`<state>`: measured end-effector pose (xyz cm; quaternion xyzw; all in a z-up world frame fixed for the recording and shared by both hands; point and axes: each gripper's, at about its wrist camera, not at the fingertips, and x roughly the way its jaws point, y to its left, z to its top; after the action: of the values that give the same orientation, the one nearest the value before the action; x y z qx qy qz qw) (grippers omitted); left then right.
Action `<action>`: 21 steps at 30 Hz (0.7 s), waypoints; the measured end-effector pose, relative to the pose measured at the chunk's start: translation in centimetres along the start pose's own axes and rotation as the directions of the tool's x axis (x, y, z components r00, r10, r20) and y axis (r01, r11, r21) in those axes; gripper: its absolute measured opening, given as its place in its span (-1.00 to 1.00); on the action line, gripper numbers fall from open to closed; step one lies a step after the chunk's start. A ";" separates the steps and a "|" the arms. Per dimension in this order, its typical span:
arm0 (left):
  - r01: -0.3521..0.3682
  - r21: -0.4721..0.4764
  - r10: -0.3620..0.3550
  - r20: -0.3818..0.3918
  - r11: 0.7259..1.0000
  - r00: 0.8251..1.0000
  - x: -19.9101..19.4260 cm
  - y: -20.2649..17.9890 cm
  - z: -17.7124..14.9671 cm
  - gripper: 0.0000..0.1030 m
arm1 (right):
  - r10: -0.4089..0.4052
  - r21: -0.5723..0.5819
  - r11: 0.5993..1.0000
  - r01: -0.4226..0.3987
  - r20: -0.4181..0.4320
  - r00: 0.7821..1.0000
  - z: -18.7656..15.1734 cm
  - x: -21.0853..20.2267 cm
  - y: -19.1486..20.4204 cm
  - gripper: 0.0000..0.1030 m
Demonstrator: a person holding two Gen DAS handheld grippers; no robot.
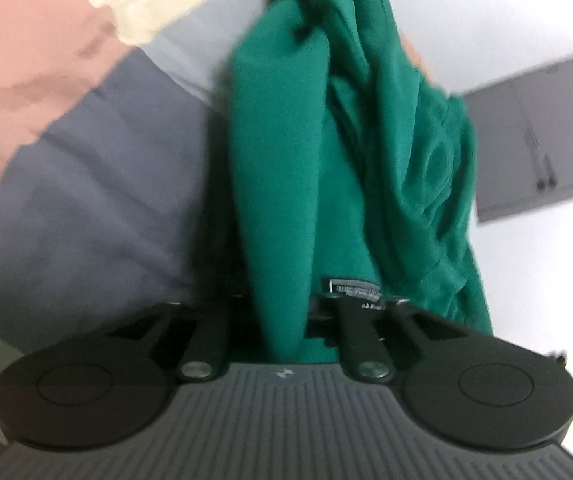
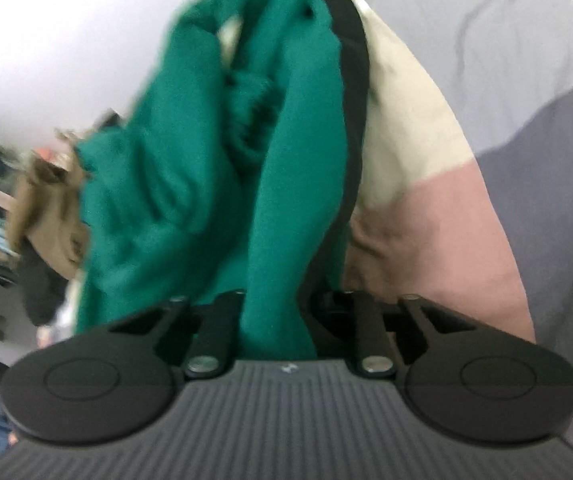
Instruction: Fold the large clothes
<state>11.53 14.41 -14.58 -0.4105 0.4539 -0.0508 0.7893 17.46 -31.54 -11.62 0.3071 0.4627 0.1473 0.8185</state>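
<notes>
A large green garment [image 1: 286,168] hangs bunched in front of the left wrist camera and runs down into the jaws of my left gripper [image 1: 284,320], which is shut on a fold of it; the cloth hides the fingers. A small white label [image 1: 352,288] shows on the cloth near the jaws. In the right wrist view the same green garment [image 2: 286,184] passes between the jaws of my right gripper [image 2: 282,304], shut on it. A dark finger [image 2: 352,92] lies along the cloth's right edge.
Under the garment is a bed cover in blocks of pink [image 1: 14,80], slate grey [image 1: 98,200] and cream [image 2: 406,128]. A grey panel [image 1: 538,132] stands against the white wall. Brown clothing [image 2: 46,208] is heaped at the left, with blurred shelves behind it.
</notes>
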 end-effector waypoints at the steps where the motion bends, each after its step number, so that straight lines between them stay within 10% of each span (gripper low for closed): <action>1: 0.022 -0.016 -0.022 0.021 1.000 1.000 -0.9 0.1 0.3 -0.80 | 0.043 0.005 0.999 -0.043 0.018 0.999 0.2 -1.0 0.0 -0.70; 11: 0.294 -0.034 -0.286 0.149 0.955 0.946 -9.5 -2.6 2.2 -0.82 | 0.343 -0.046 0.939 -0.342 0.215 0.914 0.8 -10.7 3.7 -0.78; 21: 0.430 0.067 -0.435 0.161 0.900 0.886 -19.5 -3.9 -1.5 -0.82 | 0.475 -0.145 0.880 -0.453 0.288 0.831 -2.5 -20.1 6.4 -0.78</action>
<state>0.16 19.73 0.91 -0.4923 0.2803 -0.1963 0.8004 4.99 -36.26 4.97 0.4004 0.2321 0.3067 0.8317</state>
